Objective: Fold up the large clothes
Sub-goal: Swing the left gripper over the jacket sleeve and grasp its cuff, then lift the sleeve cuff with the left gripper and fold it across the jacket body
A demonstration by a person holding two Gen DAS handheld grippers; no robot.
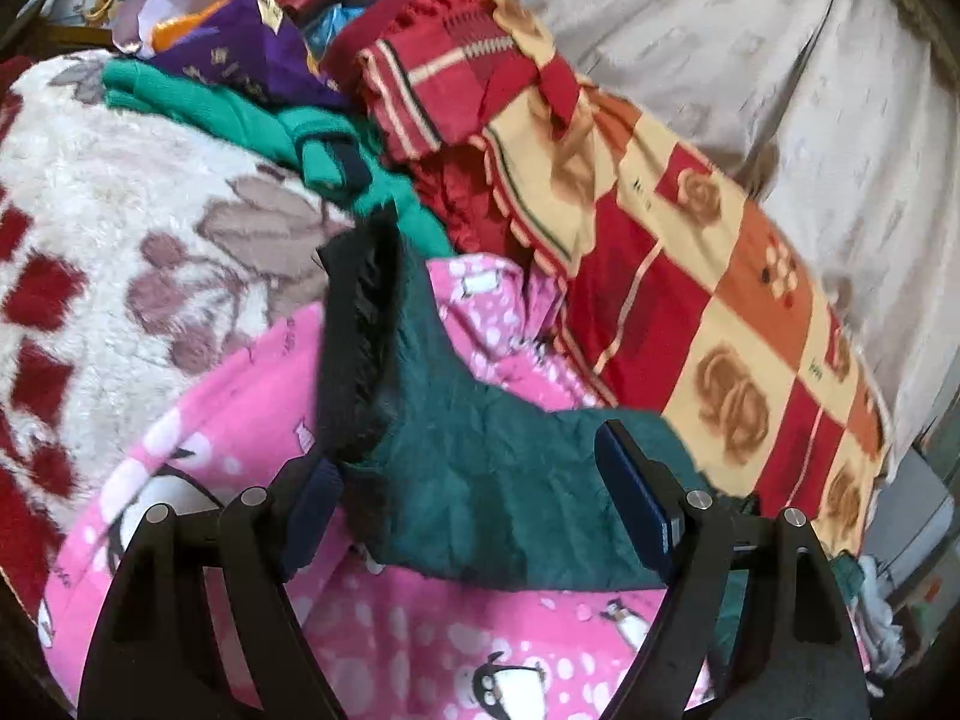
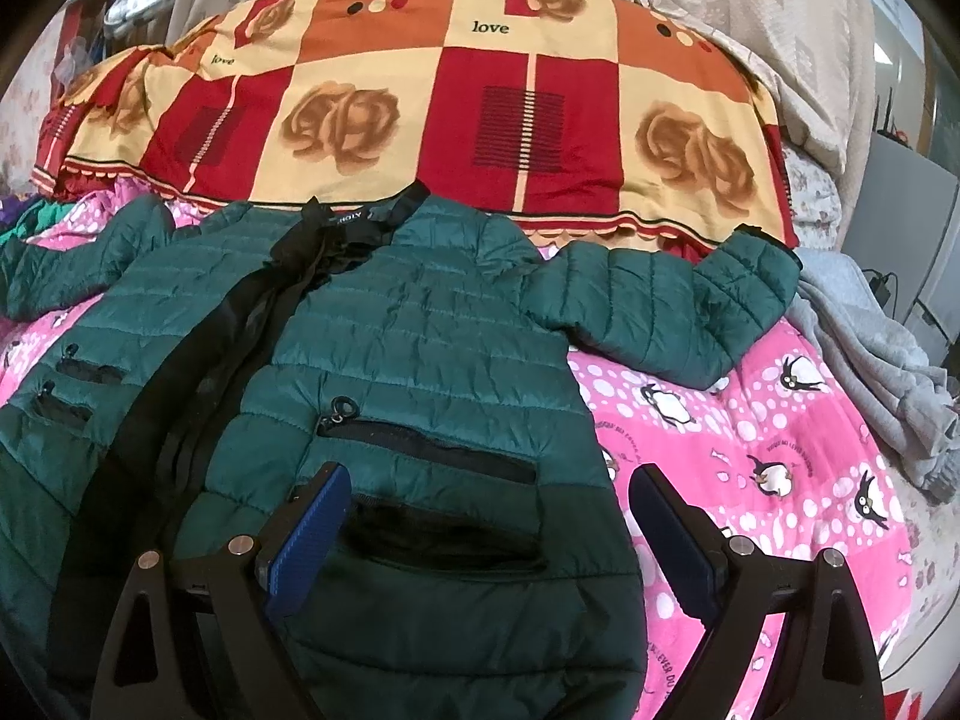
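Observation:
A dark green quilted jacket (image 2: 414, 336) lies spread front-up on a pink penguin-print blanket (image 2: 750, 432), unzipped, with its black lining showing down the middle. One sleeve (image 2: 672, 306) stretches out to the right. My right gripper (image 2: 480, 528) is open, its fingers on either side of the jacket's lower right hem near a zip pocket (image 2: 432, 450). In the left wrist view, my left gripper (image 1: 474, 498) is open around a raised part of the jacket (image 1: 480, 462), its sleeve cuff with black trim (image 1: 360, 336) standing up.
A red, orange and cream rose-print quilt (image 2: 420, 96) lies behind the jacket. A grey garment (image 2: 870, 360) sits at the right. In the left wrist view, a white and red fluffy blanket (image 1: 120, 228), a green sweater (image 1: 240, 114) and purple cloth (image 1: 252, 42) are piled at the left.

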